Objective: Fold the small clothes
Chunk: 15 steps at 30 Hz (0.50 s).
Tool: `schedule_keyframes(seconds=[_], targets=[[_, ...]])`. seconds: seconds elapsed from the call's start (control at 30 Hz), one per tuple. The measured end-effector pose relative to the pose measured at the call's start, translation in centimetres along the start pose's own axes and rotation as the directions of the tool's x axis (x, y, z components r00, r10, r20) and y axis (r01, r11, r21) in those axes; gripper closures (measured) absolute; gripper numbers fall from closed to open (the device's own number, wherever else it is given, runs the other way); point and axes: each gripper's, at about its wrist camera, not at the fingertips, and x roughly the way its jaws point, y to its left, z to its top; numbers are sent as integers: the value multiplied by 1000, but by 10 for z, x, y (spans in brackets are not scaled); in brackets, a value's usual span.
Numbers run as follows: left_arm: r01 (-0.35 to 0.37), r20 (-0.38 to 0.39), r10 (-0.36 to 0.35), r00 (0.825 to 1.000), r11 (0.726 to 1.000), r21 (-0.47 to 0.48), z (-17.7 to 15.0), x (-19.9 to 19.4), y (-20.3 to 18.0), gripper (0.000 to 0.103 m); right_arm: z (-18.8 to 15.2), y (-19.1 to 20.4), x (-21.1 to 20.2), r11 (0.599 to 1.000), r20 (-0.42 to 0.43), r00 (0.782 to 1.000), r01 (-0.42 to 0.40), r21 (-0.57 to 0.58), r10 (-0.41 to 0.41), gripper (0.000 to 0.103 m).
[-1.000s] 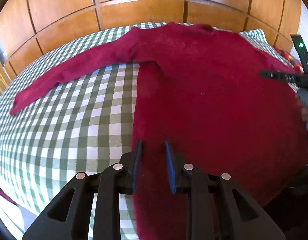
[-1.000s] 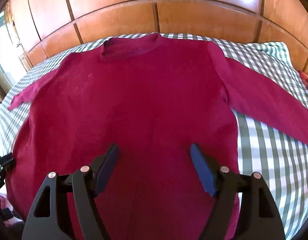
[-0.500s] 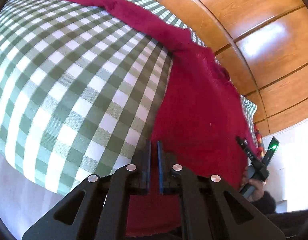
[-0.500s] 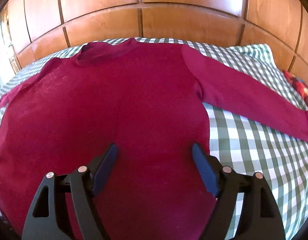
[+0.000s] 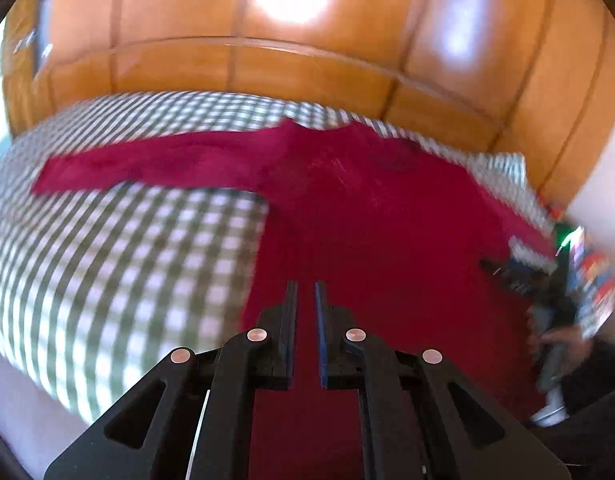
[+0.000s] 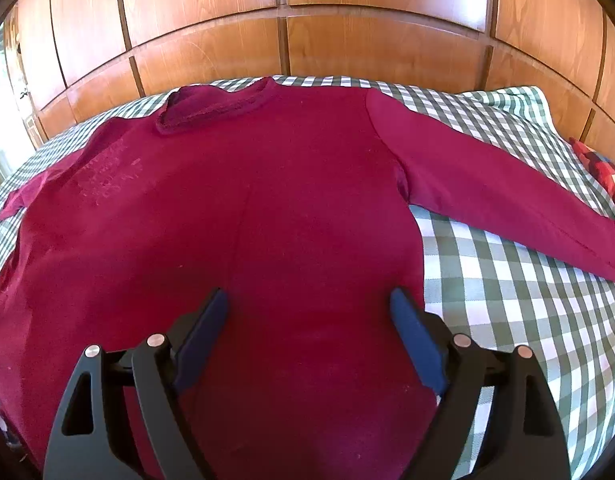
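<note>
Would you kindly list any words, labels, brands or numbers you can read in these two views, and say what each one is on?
None can be read.
Red sweater: a faint, worn pale patch near its shoulder, too faded to tell whether it is lettering.
Checked bedcover: pattern only, no text.
Wooden panels: no text.
Left wrist view: too blurred to read anything.

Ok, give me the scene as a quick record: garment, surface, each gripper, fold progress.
garment: dark red sweater, spread flat, both sleeves out to the sides
surface: green and white checked cloth
backdrop: wooden panels
left gripper: nearly shut above the sweater's lower edge; the view is blurred, so a grip cannot be told
right gripper: jaws opening, above the sweater's body, nothing clamped
fold progress: no fold yet
</note>
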Motion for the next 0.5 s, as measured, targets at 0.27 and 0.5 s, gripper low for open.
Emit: schedule_keyframes(seconds=[0.27,0.5], targets=[[-101,-105,94,990,993,-65,-28,46,26,97,-35,-53,-26,997,-7,1000,-12,78,13,14],[-123,-67,123,990,992,-6,-13,27,3,97,-37,-105,-56,967,23,999,-54,249,49,15]])
